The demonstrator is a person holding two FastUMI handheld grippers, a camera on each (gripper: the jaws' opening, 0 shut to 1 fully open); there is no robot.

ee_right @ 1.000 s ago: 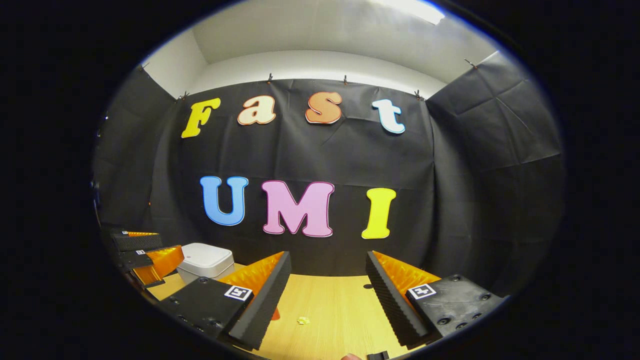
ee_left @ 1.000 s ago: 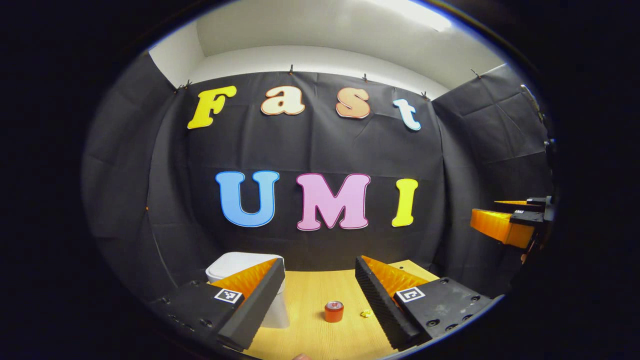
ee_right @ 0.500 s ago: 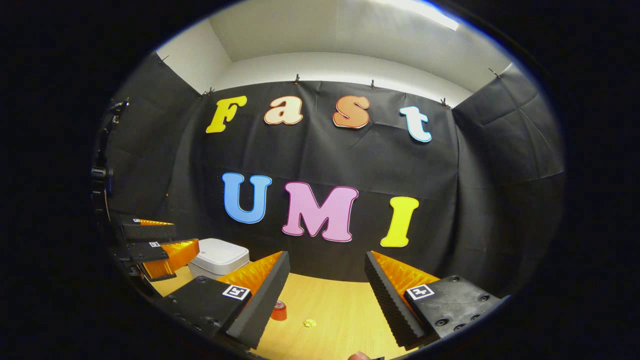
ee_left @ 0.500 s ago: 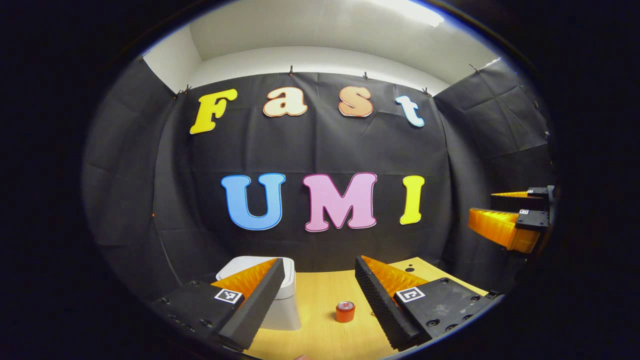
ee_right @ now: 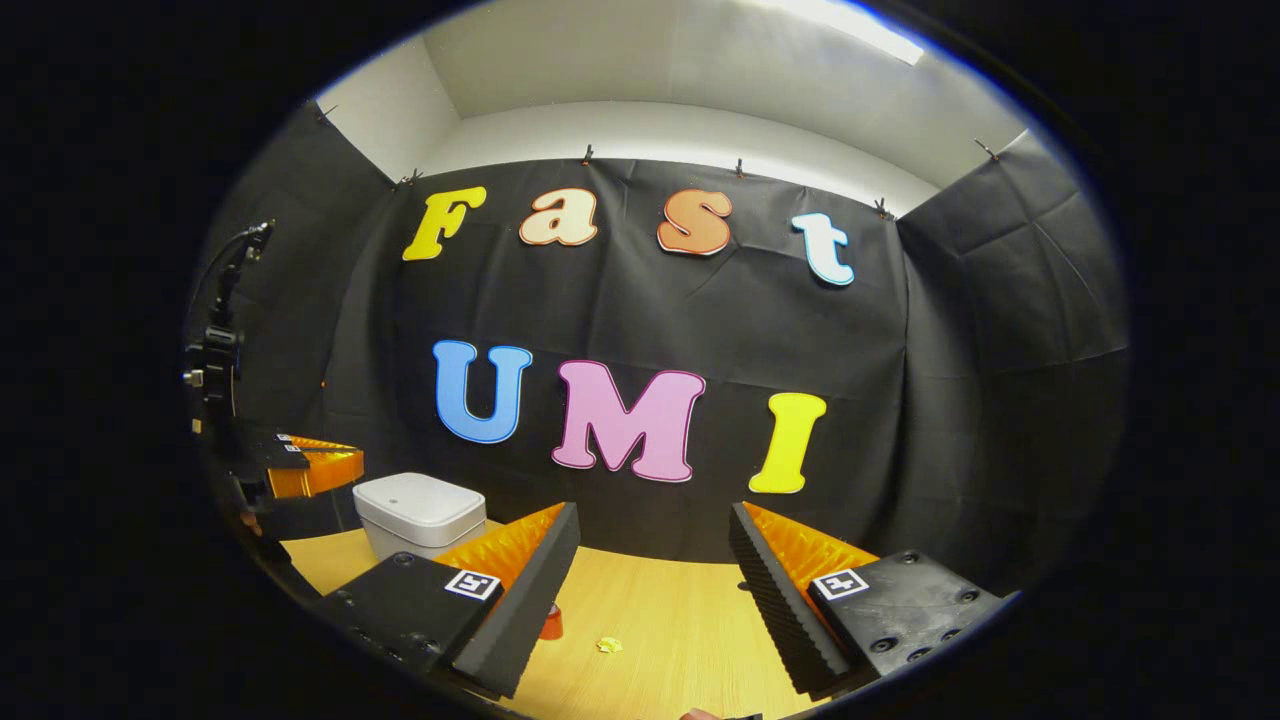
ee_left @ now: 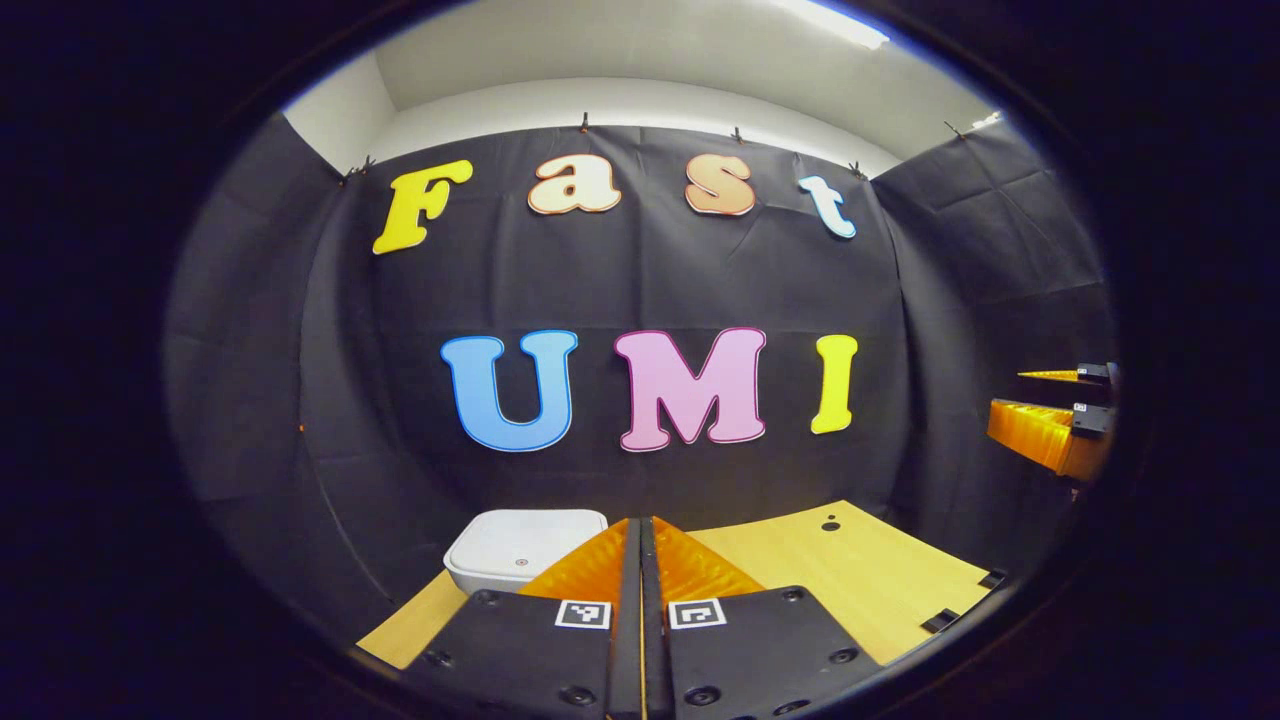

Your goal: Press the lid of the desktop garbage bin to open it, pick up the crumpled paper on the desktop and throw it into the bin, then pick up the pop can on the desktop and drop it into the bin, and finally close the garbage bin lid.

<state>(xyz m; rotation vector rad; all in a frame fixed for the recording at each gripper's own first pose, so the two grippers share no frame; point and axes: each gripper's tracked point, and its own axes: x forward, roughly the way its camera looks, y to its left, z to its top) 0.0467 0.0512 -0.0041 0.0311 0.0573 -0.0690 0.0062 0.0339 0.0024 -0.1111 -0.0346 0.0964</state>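
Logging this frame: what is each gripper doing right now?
Left gripper: closed, holding nothing, near the bin.
Right gripper: open, holding nothing, above the table.

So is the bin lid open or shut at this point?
Shut. The white lid lies flat on the garbage bin, with no gap. The left hand-held gripper, fingers closed together, points toward it.

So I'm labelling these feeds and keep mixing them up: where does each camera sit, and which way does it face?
Left gripper view: rides the left gripper, jaws closed, facing the booth wall over the white lidded plastic bin.
Right gripper view: rides the right gripper, jaws apart, above the wooden desktop, small red pop can and crumpled yellow paper.
Shared: the bin, the desktop, and each other's gripper.
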